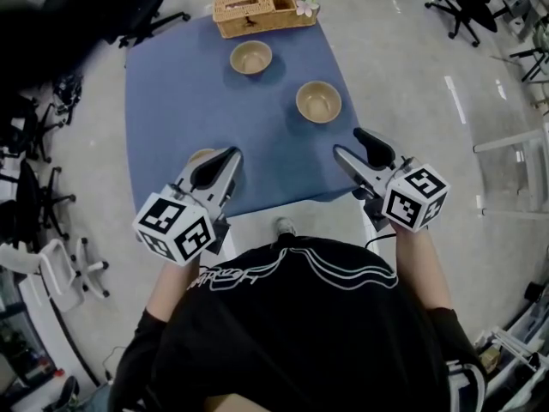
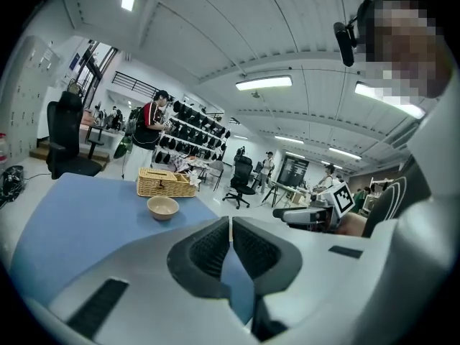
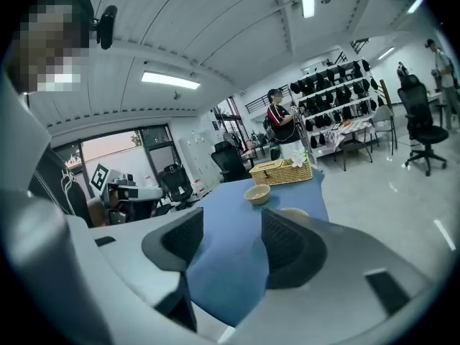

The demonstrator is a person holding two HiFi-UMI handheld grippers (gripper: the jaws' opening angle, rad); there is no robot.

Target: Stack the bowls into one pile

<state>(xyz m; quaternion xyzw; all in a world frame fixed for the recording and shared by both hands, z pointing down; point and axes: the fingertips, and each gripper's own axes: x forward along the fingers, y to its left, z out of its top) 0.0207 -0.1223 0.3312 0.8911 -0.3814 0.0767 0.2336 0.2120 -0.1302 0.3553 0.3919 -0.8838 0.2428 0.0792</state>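
Three tan bowls sit apart on the blue-clothed surface (image 1: 171, 101), none stacked. Far bowl (image 1: 250, 57) lies just short of a wicker basket (image 1: 262, 11) that stands at the far edge with a white flower (image 1: 305, 3) at its right end. Middle bowl (image 1: 318, 101) lies nearer and to the right, well apart from the far one. Near bowl (image 1: 202, 154) is at the left, close to the front edge; only its rim shows from the head view, the rest hidden behind the left gripper (image 1: 230, 154). Left gripper is held over the front left of the surface, jaws together with only a thin slit between the ribbed pads, nothing in them. Right gripper (image 1: 349, 142) is held over the front right corner, jaws apart, only blue cloth showing in the gap. Neither gripper touches a bowl. All bowls upright, mouths up, empty. Grey floor around the surface, with office chairs (image 1: 467, 3) at the edges of the room.
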